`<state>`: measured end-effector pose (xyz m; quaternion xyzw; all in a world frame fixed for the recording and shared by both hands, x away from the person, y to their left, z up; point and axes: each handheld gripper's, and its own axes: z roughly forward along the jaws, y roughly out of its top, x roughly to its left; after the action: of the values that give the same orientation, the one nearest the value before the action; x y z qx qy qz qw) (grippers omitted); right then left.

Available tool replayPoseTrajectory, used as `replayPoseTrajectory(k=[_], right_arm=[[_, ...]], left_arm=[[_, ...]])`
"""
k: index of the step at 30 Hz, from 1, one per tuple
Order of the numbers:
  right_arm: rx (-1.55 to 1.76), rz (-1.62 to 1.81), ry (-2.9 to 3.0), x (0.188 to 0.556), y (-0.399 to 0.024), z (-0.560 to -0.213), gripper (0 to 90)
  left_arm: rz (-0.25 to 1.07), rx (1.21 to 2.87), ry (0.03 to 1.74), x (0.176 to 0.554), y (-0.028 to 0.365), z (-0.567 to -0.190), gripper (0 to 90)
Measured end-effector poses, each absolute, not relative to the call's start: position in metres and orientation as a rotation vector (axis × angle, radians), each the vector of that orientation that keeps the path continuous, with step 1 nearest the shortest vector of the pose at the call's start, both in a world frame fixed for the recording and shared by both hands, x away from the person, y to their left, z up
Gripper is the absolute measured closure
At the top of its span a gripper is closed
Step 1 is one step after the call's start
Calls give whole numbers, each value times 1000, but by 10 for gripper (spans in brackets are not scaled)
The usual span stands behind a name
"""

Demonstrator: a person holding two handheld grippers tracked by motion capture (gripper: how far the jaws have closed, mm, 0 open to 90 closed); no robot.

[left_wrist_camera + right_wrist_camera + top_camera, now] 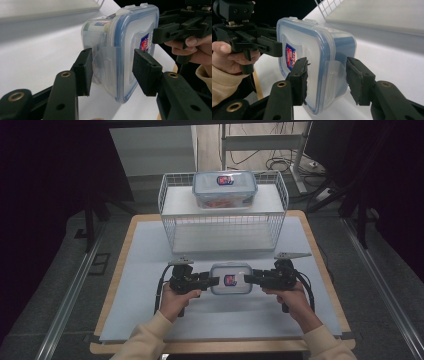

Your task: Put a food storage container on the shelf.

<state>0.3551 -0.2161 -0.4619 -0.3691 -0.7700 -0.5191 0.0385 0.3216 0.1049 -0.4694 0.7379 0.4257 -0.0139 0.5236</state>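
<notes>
A clear plastic container (230, 278) with a blue-rimmed snap lid and a red-and-blue label is held between my two grippers over the white table mat. My left gripper (216, 281) clamps its left end and my right gripper (246, 278) its right end. In the left gripper view the jaws (112, 72) straddle the container (125, 50) at its side latch, one pad on the lid and one underneath. The right gripper view shows the same hold: jaws (325, 80) across lid and base of the container (317, 62). Each view also shows the opposite gripper (175, 30) (262, 45) at the far end.
A white wire rack (167, 202) stands at the back of the table, with a second, similar container (225, 189) on its top shelf. Its lower shelf is bare. The mat (150, 310) covers a wooden tabletop, with dark floor and rails on either side.
</notes>
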Motion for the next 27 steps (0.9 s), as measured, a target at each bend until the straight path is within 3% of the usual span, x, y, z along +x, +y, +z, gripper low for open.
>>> replayPoseTrajectory(k=[27], right_arm=[[-1056, -1735, -2379, 379, -208, -386, 540]], left_arm=[[62, 1727, 930, 347, 118, -395, 516]])
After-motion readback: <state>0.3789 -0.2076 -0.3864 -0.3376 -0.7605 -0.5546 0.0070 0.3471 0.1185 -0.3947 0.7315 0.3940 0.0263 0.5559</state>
